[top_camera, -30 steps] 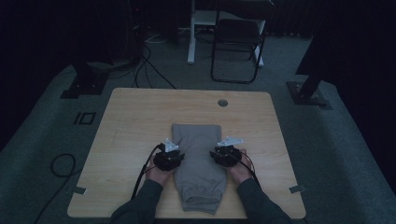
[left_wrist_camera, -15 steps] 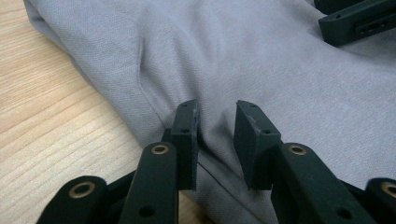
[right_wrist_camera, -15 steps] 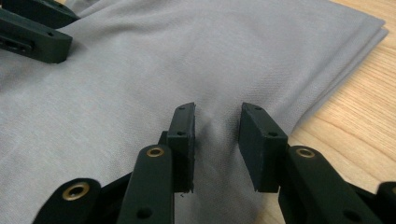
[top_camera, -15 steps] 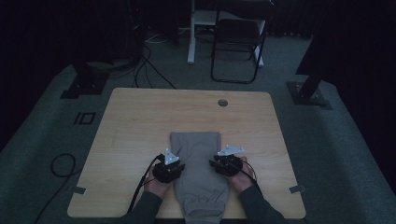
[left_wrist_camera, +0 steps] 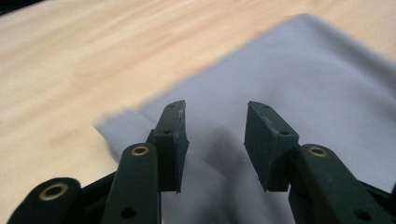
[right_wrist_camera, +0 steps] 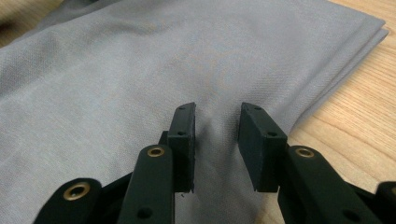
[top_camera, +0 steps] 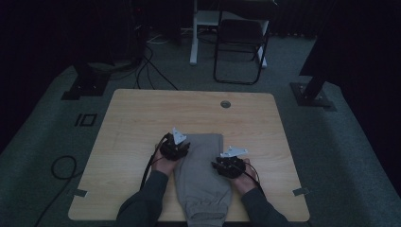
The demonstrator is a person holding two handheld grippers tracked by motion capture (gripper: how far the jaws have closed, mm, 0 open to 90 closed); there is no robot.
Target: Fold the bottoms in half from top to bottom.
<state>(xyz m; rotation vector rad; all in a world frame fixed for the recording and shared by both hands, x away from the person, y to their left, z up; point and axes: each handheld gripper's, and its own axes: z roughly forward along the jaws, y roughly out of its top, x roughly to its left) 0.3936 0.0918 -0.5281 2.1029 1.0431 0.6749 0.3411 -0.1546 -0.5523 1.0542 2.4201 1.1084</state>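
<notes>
Grey trousers lie folded on the table, long axis running from the near edge away, between the two claws. The left claw has just been opening; its jaws stand wide with nothing between them, the cloth's left edge just ahead and below. The right claw hangs over the cloth's right edge, jaws moderately apart, fabric under the gap but not pinched. Neither is clearly the nearer; each has its own long edge straight ahead.
</notes>
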